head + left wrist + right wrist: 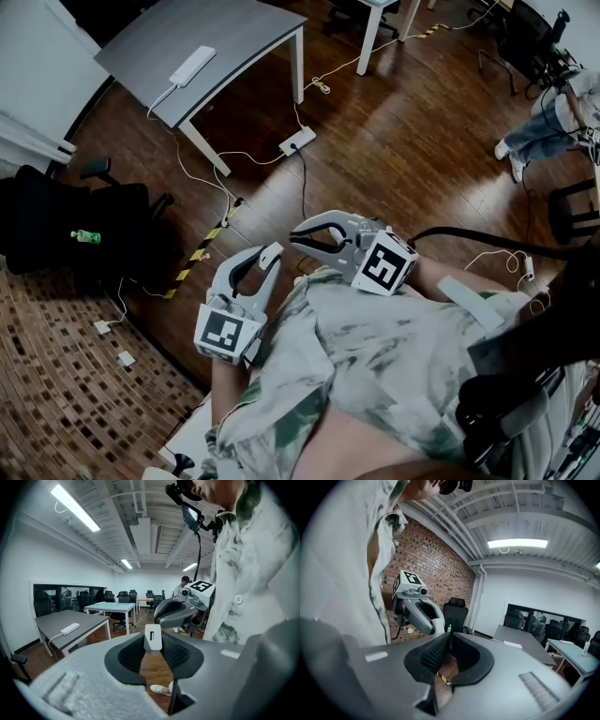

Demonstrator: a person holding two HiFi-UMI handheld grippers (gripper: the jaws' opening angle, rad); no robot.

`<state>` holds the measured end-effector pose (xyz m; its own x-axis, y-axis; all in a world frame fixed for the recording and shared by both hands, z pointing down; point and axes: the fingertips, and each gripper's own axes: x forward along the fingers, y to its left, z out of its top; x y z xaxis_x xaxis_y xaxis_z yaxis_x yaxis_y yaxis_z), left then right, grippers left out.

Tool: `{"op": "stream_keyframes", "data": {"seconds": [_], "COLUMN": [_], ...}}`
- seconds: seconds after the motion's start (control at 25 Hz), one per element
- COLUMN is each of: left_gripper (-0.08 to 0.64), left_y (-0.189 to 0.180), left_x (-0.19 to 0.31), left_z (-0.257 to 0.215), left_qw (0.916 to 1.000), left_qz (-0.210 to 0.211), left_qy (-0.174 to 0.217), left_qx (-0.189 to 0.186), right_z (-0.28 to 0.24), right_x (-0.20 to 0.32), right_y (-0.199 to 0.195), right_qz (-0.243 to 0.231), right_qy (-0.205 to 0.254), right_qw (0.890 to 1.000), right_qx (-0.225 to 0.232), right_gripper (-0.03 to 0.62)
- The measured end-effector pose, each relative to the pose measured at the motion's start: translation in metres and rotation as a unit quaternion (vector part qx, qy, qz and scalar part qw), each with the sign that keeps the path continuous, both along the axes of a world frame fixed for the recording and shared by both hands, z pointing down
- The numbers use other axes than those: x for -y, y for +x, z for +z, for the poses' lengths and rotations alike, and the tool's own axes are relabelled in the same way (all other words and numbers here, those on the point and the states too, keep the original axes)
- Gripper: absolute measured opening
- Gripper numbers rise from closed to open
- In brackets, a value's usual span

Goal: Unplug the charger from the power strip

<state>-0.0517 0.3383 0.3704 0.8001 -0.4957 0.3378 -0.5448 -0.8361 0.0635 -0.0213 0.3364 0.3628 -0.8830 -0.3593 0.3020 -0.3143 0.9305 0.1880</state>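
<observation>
Dark wood floor (394,159) fills the head view, with a grey surface (234,37) at the top. White power strip (192,66) lies on that surface and a second power strip (297,142) on the floor beyond its leg. Left gripper (262,258) is up near the person's chest, fingers (183,656) closed on a white charger (153,637) – well apart from both strips. Right gripper (298,241) is just beside it – fingers (433,653) narrow, tips together, nothing between.

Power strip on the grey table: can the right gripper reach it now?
Probably not: the right gripper is held at the person's chest, and the power strip lies across the floor, though nothing blocks it.
</observation>
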Motion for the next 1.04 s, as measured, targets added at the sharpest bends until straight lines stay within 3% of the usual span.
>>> {"op": "stream_keyframes", "data": {"seconds": [0.64, 1.04], "left_gripper": [0.109, 0.109], "left_y": [0.002, 0.025], "left_x": [0.009, 0.066], "left_z": [0.018, 0.022], "left_qw": [0.9998, 0.9996], "left_qz": [0.018, 0.000], "left_qy": [-0.012, -0.027], "left_qx": [0.002, 0.009], "right_z": [0.017, 0.026], "right_x": [0.004, 0.064], "right_y": [0.004, 0.030], "right_qz": [0.009, -0.001], "right_qy": [-0.008, -0.020], "right_qw": [1.000, 1.000], "right_qx": [-0.008, -0.007], "right_gripper": [0.015, 0.014]}}
